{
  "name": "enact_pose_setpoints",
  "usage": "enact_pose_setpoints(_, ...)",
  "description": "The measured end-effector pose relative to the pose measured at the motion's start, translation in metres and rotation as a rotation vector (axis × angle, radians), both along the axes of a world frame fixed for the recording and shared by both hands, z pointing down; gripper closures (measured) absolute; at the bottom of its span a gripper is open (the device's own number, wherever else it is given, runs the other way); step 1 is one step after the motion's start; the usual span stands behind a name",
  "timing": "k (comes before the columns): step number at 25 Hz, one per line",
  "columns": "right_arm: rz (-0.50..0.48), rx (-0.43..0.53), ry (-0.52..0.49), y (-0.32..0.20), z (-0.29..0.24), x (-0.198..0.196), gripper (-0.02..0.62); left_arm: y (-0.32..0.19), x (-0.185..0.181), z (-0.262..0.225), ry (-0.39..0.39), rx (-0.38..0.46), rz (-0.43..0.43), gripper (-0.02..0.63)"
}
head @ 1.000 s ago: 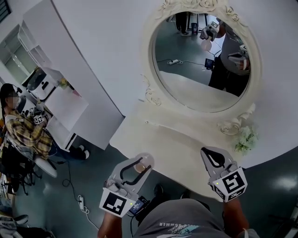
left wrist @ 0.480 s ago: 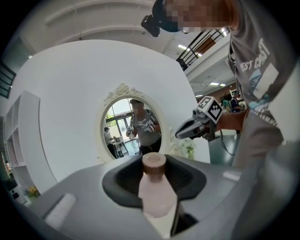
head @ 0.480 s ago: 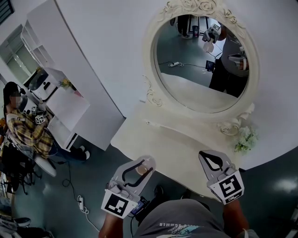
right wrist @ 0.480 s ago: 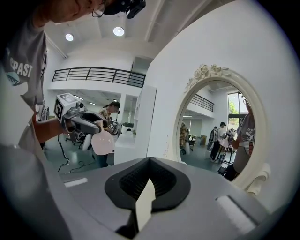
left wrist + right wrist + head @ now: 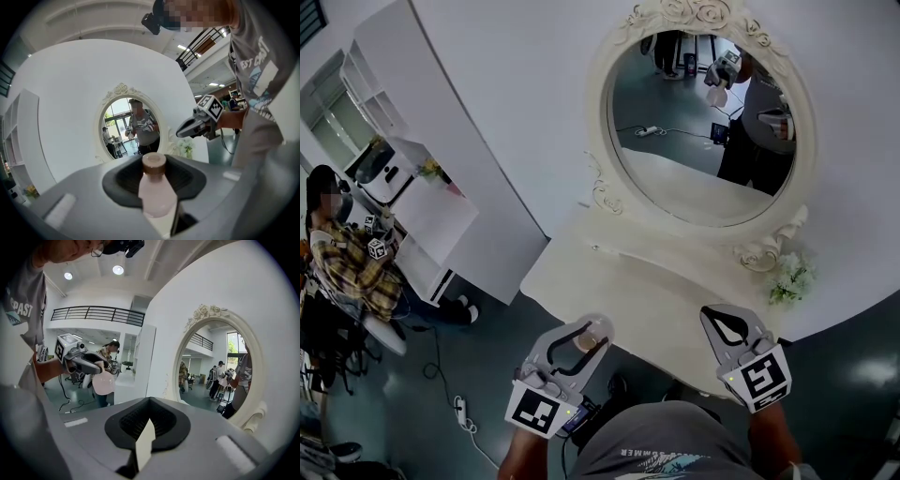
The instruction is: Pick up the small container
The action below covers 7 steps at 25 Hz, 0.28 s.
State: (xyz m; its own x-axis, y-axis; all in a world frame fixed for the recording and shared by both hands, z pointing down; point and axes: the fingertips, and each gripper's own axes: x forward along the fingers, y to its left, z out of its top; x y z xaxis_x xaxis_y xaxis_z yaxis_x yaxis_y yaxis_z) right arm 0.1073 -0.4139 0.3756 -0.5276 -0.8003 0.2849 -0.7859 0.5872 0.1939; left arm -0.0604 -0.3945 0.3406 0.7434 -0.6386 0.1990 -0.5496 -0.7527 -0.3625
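Note:
The small container (image 5: 586, 339) is a pale pink bottle with a brown cap (image 5: 154, 161). My left gripper (image 5: 592, 330) is shut on it and holds it in the air just off the near left edge of the white dressing table (image 5: 628, 281). In the left gripper view the bottle (image 5: 157, 197) stands upright between the jaws. My right gripper (image 5: 724, 312) hovers over the table's near right edge, shut with nothing in it. In the right gripper view the left gripper (image 5: 101, 370) and the bottle (image 5: 103, 383) show at the left.
An oval mirror (image 5: 703, 122) in an ornate white frame stands at the back of the table. White flowers (image 5: 789, 279) sit at its right foot. A seated person (image 5: 352, 262) and white shelves (image 5: 356, 84) are far left. A power strip (image 5: 462, 410) lies on the floor.
Both grippers have drifted slightly back toward me. The bottle stays held in the left gripper.

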Motion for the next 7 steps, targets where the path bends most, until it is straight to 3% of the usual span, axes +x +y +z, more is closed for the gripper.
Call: enact_pose_setpoints(7, 0.007, -0.006, -0.004, 0.0, 0.0034, -0.0031, 0.597, -0.0027, -0.0013, 0.0039, -0.001, -0.002, 0.014, 0.468)
